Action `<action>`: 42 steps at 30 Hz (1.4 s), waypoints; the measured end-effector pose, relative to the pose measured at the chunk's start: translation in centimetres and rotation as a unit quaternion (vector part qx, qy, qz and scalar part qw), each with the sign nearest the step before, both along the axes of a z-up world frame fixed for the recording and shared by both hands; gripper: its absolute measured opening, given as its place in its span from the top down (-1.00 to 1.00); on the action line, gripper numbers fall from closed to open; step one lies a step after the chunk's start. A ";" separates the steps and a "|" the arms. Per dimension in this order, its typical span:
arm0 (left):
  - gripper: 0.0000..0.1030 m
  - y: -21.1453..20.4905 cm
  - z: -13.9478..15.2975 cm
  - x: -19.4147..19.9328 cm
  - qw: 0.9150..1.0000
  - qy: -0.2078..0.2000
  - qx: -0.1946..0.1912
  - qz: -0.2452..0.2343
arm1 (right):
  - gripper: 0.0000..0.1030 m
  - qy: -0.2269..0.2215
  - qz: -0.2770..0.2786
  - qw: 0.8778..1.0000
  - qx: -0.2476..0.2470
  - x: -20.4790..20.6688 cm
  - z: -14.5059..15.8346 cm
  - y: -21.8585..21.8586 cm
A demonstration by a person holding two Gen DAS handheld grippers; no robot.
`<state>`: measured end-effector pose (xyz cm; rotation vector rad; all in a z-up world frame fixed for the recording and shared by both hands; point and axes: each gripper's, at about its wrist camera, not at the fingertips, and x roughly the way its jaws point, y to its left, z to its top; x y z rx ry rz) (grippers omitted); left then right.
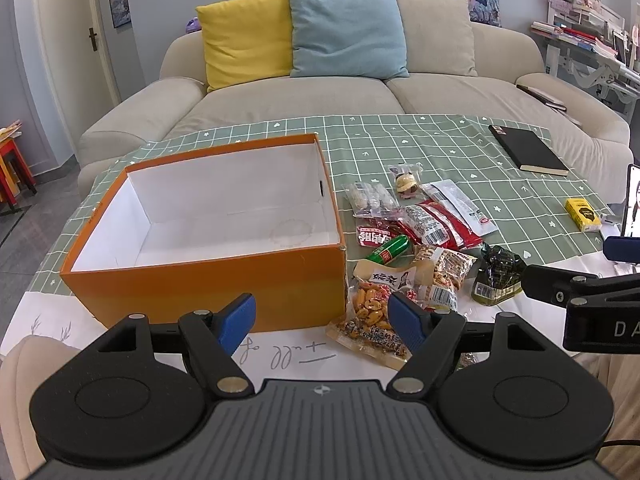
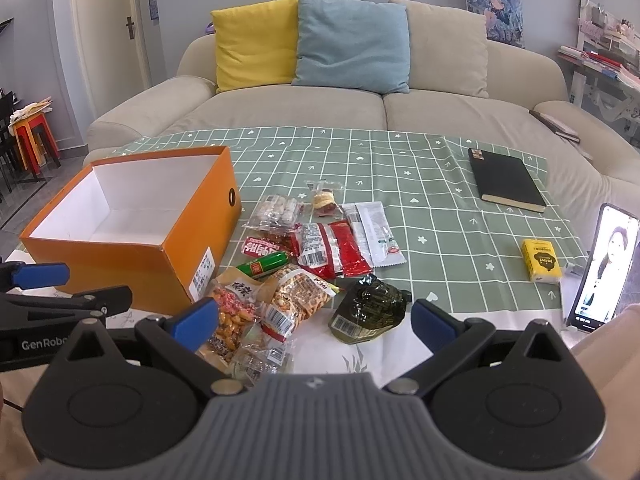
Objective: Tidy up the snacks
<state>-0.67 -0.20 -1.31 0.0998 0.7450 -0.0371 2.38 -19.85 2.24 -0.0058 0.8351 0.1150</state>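
Observation:
An empty orange box (image 1: pixel 208 280) with a white inside stands on the left of the table; it also shows in the right wrist view (image 2: pixel 132 256). A pile of snack packets (image 1: pixel 416 248) lies just right of it: red packets (image 2: pixel 332 248), a green sausage stick (image 2: pixel 264 265), peanut bags (image 2: pixel 298 296) and a dark green packet (image 2: pixel 370 312). My left gripper (image 1: pixel 322 322) is open and empty, low in front of the box's near right corner. My right gripper (image 2: pixel 314 320) is open and empty, just before the peanut bags and dark green packet.
A black notebook (image 2: pixel 506 180) lies at the back right of the green checked tablecloth (image 2: pixel 440 200). A small yellow box (image 2: pixel 540 260) and a propped phone (image 2: pixel 606 268) stand at the right edge. A beige sofa (image 2: pixel 360 112) with cushions stands behind the table.

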 end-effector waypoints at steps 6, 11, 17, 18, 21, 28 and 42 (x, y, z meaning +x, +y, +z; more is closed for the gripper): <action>-0.71 -0.2 0.0 0.1 1.000 0.003 0.001 0.000 | -0.93 0.000 0.000 1.000 0.000 0.0 -0.1 0.0; -0.71 -0.5 0.0 0.7 1.000 0.006 0.001 -0.002 | -0.93 0.001 0.000 1.000 -0.001 0.1 -0.2 0.1; -0.71 -0.4 0.1 0.6 1.000 0.010 0.001 -0.001 | -0.93 0.002 0.000 1.000 -0.002 0.1 -0.3 0.2; -0.71 -0.4 0.1 0.7 1.000 0.012 0.001 0.000 | -0.93 0.003 0.001 1.000 -0.002 0.2 -0.4 0.2; -0.71 -0.2 0.2 0.6 1.000 0.015 0.000 0.000 | -0.93 0.003 0.001 1.000 -0.003 0.2 -0.4 0.3; -0.71 -0.1 0.3 0.8 1.000 0.021 0.000 0.001 | -0.93 0.006 0.001 1.000 -0.004 0.1 -0.4 0.2; -0.71 -0.2 0.2 0.9 1.000 0.024 -0.002 0.001 | -0.93 0.008 0.001 1.000 -0.006 0.1 -0.5 0.1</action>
